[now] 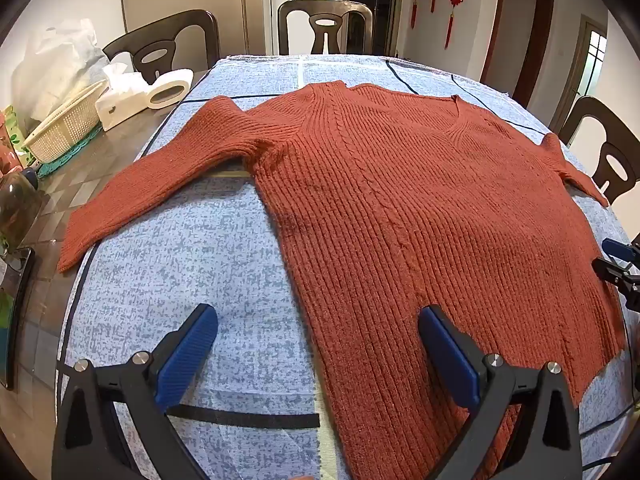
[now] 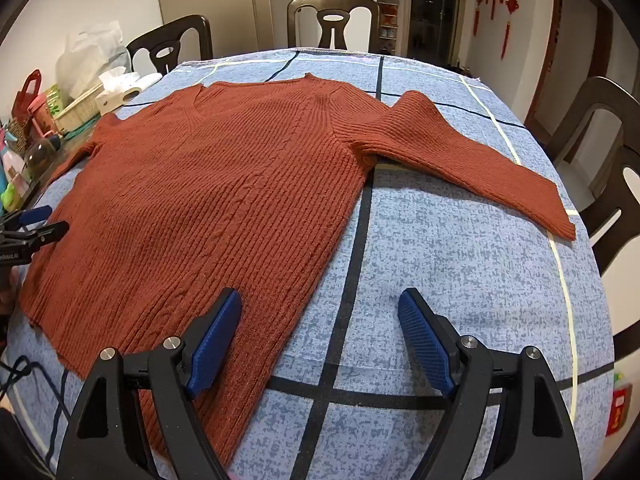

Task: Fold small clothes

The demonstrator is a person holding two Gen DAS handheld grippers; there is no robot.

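A rust-red ribbed knit sweater (image 1: 400,208) lies flat, front up, on the blue checked cloth (image 1: 192,264), both sleeves spread out. It also shows in the right wrist view (image 2: 208,200). My left gripper (image 1: 318,344) is open and empty, hovering over the sweater's left hem edge. My right gripper (image 2: 320,332) is open and empty, hovering over the sweater's right hem edge. The left sleeve (image 1: 152,184) reaches past the cloth's left edge. The right sleeve (image 2: 472,160) lies across the cloth toward the right.
Dark wooden chairs (image 1: 326,26) stand around the table. On the table's left are a wicker basket (image 1: 66,124), a tissue box (image 1: 120,100), a plastic bag (image 1: 56,60) and bottles. The right gripper shows at the right edge of the left wrist view (image 1: 620,264).
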